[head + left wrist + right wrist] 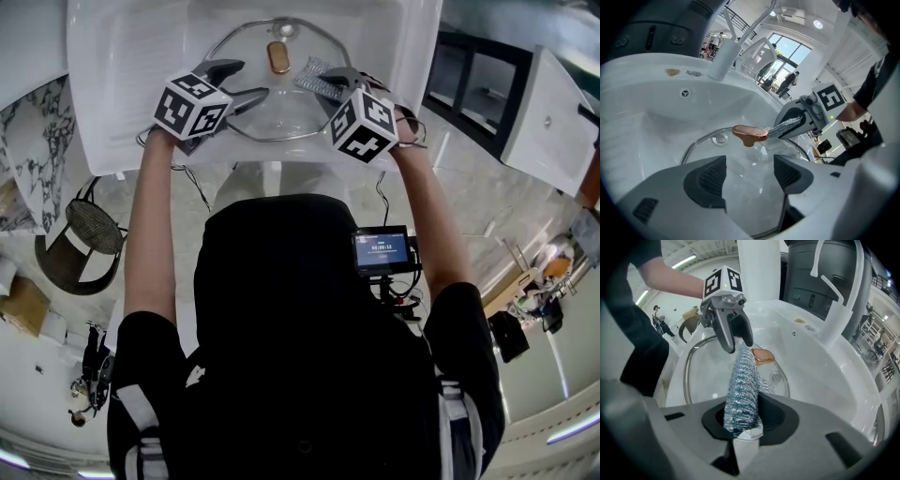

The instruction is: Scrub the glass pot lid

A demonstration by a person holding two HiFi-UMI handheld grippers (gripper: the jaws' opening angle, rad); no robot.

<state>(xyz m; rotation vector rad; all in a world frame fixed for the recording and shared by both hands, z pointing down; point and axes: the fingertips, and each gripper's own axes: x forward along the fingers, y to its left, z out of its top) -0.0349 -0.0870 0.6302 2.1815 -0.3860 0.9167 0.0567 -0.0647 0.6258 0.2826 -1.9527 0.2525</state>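
Glass pot lid (pixel 267 111), silvery mesh scrubber (pixel 740 390)

A glossy white ceramic sink basin (pixel 122 84) is filling the top of the head view. A tall white curved faucet (pixel 723 61) is rising from its back edge in the upper middle of the left gripper view. A grey-veined white marble surface (pixel 37 141) is showing at the head view's left edge, with a round dark wire-mesh chair (pixel 89 230) standing just below it. A small lit black monitor (pixel 381 250) is glowing right of centre. A white panel with a small round knob (pixel 553 117) is sitting tilted at the upper right.
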